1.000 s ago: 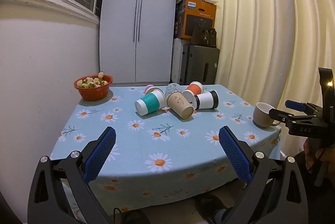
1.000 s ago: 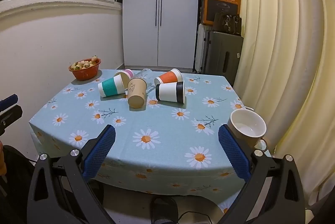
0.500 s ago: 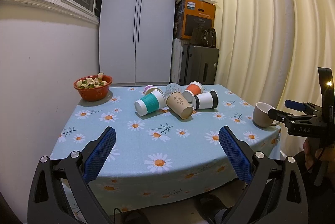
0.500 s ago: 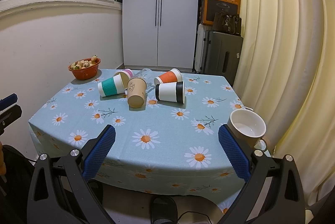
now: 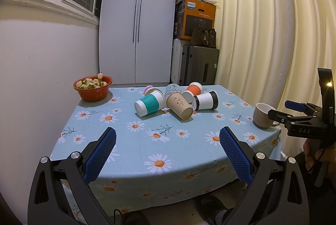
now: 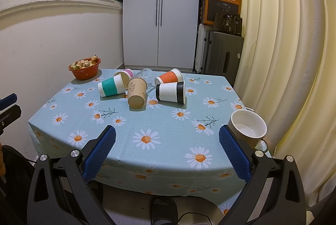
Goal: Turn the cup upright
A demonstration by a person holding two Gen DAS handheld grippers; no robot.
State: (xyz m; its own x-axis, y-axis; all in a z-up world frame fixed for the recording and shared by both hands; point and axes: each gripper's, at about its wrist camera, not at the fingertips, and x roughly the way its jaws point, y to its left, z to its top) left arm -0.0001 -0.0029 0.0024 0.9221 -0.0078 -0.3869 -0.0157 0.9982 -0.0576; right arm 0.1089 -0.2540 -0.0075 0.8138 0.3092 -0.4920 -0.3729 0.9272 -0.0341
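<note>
Right wrist view – cups (image 6: 136,91) toppled, right gripper (image 6: 167,150) agape, empty

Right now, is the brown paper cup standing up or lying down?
Lying down. The brown paper cup rests on its side on the flowery tablecloth, its flat bottom facing the camera, among other tipped cups.

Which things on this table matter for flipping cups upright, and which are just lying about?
For the job: teal cup, brown cup, black-banded cup, orange cup, pink cup, glass, all on their sides.

Lying about: upright mug, fruit bowl.
</note>
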